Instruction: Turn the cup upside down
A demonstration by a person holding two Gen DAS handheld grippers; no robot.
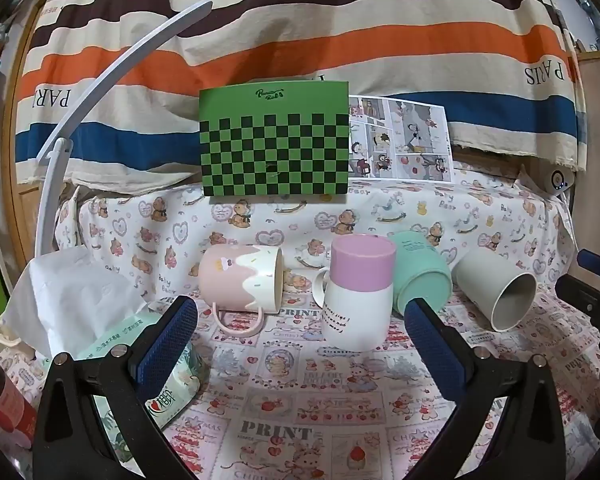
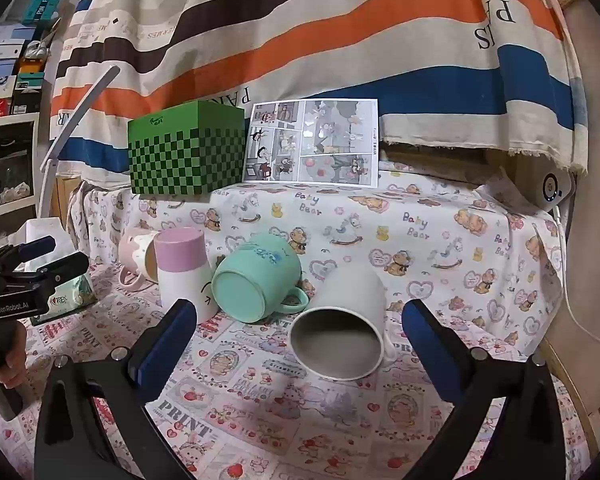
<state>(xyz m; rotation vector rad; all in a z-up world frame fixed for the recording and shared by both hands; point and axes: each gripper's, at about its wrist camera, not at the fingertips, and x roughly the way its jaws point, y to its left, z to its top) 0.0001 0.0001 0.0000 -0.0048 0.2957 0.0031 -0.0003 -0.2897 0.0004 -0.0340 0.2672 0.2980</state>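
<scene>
From the left edge of the bench we see a pink glazed mug (image 1: 240, 282) on its side, then a white-and-lilac mug (image 1: 358, 294) already standing mouth down. Next lies a mint ceramic mug (image 2: 256, 280) on its side with its base toward us, and a grey mug (image 2: 342, 330) on its side, mouth facing us. Our left tongs (image 1: 300, 344) are spread wide and empty before the upturned mug; our right tongs (image 2: 296, 344) gape around the grey mug, likely lining up to grasp and flip it.
</scene>
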